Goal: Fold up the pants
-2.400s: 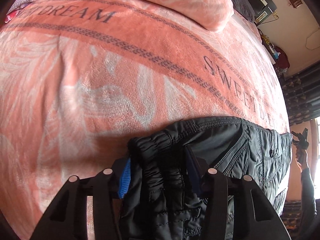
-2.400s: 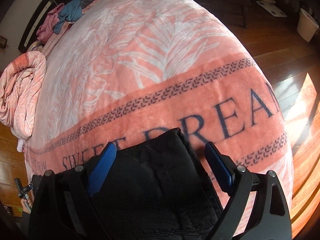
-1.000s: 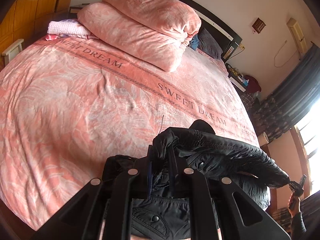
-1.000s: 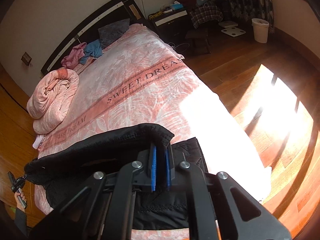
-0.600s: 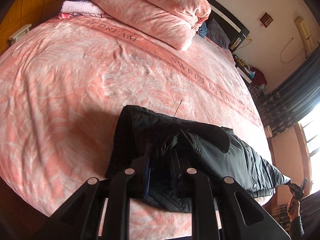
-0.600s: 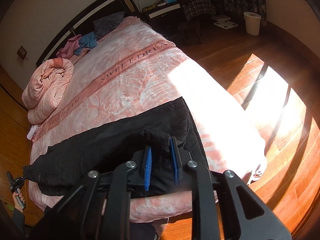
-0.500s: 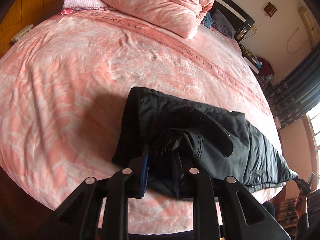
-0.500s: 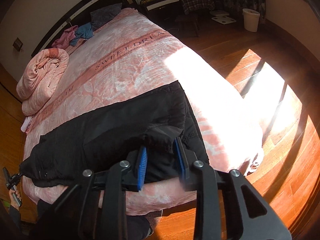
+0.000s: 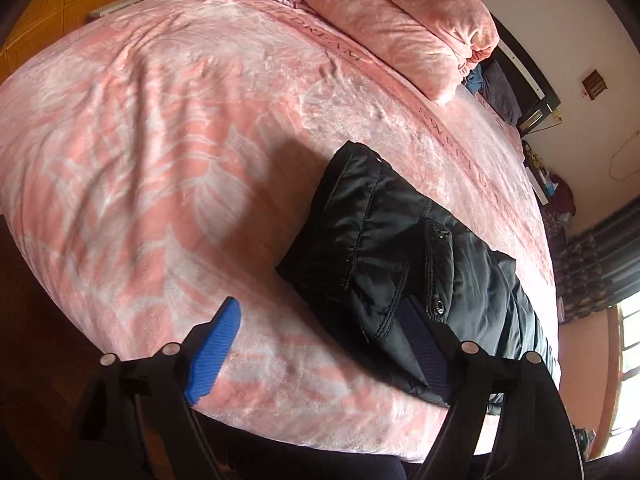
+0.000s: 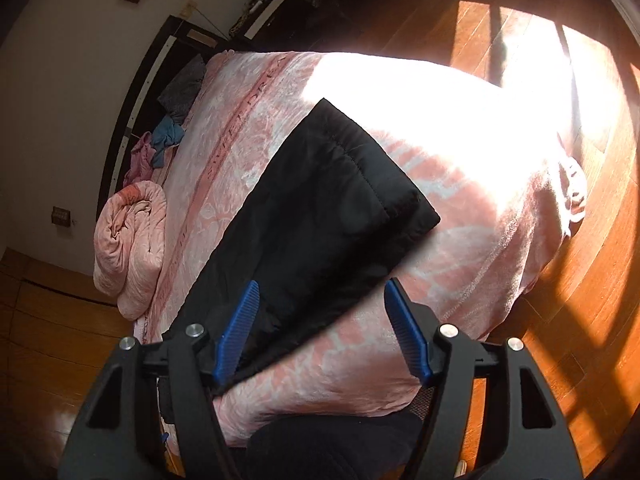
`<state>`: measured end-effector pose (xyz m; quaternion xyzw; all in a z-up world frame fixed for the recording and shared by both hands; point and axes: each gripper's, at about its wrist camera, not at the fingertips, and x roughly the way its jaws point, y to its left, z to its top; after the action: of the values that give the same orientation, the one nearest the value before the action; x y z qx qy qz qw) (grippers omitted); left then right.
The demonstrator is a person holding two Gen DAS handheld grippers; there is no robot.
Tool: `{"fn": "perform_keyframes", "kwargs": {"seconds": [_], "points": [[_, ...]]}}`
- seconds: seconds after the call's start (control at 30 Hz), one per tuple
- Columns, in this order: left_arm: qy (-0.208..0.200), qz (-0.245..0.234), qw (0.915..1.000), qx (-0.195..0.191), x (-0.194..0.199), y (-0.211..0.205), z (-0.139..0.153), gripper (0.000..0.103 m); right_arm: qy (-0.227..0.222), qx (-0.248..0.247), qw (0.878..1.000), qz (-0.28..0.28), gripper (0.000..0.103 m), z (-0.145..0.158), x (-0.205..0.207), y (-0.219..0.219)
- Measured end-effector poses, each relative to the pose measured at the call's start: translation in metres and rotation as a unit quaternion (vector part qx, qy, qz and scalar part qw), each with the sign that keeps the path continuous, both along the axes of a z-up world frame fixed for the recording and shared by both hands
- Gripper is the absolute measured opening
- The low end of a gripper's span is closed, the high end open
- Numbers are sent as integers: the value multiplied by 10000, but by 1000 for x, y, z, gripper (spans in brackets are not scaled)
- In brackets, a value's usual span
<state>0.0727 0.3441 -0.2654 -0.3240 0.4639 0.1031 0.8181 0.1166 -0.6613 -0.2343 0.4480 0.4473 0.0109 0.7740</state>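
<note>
On the pink bedspread [image 9: 168, 168], near its closest edge, I see the black pants [image 9: 384, 248] lying folded over on themselves. My left gripper [image 9: 320, 344] has its jaws opening, blue pads spread wide over bare blanket, the right-hand pad just beside the pants' near edge and pressing nothing. My right gripper [image 10: 324, 328] is opening too; its pads stand apart with the pants' lower edge showing between them, ungripped, and sunlight washes the bed's far corner.
</note>
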Motion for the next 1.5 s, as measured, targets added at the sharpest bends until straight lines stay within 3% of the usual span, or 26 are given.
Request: {"fn": "perform_keyframes", "kwargs": {"seconds": [0.17,0.2,0.23,0.3,0.43,0.6,0.63,0.7,0.83,1.33,1.43,1.5], "points": [[482,-15,9988,-107,33,-12,-27,83,-41,596,9968,-528,67,-10,-5,-12],[460,-10,9988,-176,36,-13,-29,76,-83,715,9953,-654,67,-12,-6,-15],[474,-44,9986,-236,39,-13,-32,60,-120,835,9936,-748,67,-14,-8,-20],[592,-199,9977,-257,47,-19,-37,39,-164,991,9913,-853,67,-17,-7,-24],[640,-202,9975,211,54,-29,-29,24,-70,1030,9915,-787,67,-27,4,-21],[539,-2,9984,187,53,-20,-17,20,26,976,9913,-879,63,-37,23,-22],[576,1,9982,185,53,-20,-18,20,70,958,9917,-857,41,-40,27,-21],[623,66,9979,188,53,-17,-19,18,255,724,9942,-749,6,-41,32,-19],[692,168,9973,191,52,-11,-23,18,226,461,9962,-697,5,-37,23,-13],[781,157,9965,265,51,-13,-33,18,468,316,9949,-831,7,-61,19,-12],[748,-27,9957,546,51,-21,-25,21,362,458,9939,-939,21,-55,10,-19],[708,-148,9937,850,48,-27,-15,27,376,196,9919,-1196,28,-41,-2,-28]]}}
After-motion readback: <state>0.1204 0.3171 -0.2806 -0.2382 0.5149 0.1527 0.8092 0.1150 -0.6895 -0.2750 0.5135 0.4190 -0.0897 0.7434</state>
